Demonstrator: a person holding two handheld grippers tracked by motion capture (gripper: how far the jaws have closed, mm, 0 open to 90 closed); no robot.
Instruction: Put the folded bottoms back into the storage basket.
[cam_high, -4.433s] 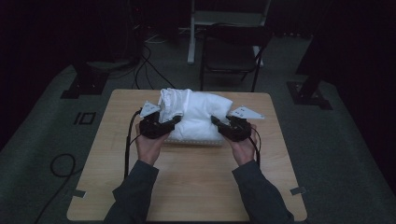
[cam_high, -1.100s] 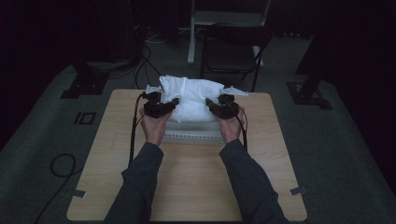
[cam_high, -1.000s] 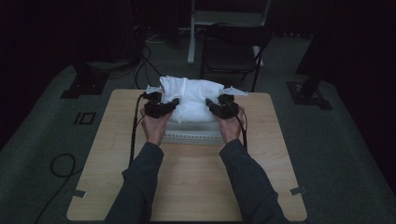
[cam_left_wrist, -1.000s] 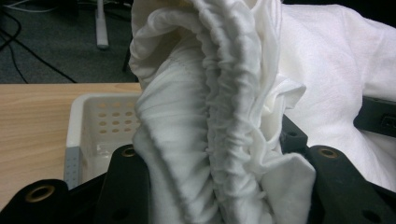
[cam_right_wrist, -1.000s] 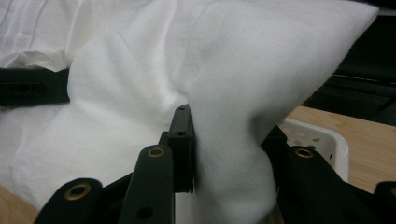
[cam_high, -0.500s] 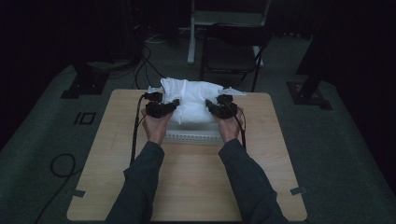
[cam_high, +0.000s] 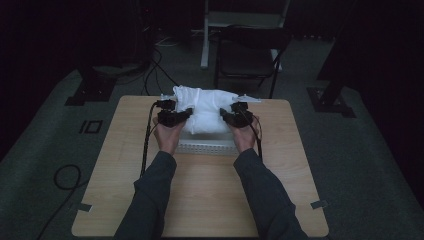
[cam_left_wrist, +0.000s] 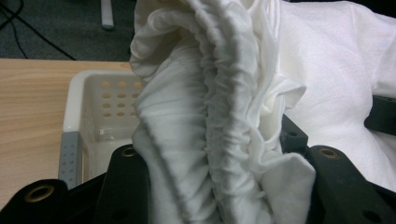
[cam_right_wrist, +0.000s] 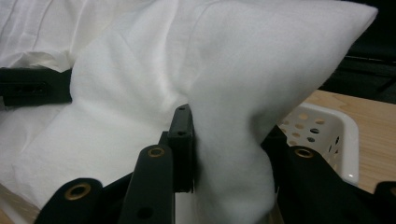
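A bundle of white cloth (cam_high: 205, 111) rests over a white perforated basket (cam_high: 206, 147) at the far middle of the wooden table (cam_high: 200, 200). My left gripper (cam_high: 172, 116) grips the cloth's left side; in the left gripper view its jaws are shut on a gathered, elastic-hemmed fold of white cloth (cam_left_wrist: 210, 140), with the basket (cam_left_wrist: 77, 100) behind. My right gripper (cam_high: 236, 116) holds the right side; the right gripper view has thick white cloth (cam_right_wrist: 224, 116) pinched between the jaws above the basket (cam_right_wrist: 336, 126). The other gripper (cam_right_wrist: 32, 86) lies across the cloth.
A dark folding chair (cam_high: 250, 55) and a white stand (cam_high: 207, 30) sit on the floor beyond the table. Cables (cam_high: 150, 75) trail at the back left. Bare tabletop lies in front of the basket, between my forearms.
Since 4.4 s ago both grippers have moved forward and inward, bunching the cloth higher over the basket. Over the last second they have barely moved.
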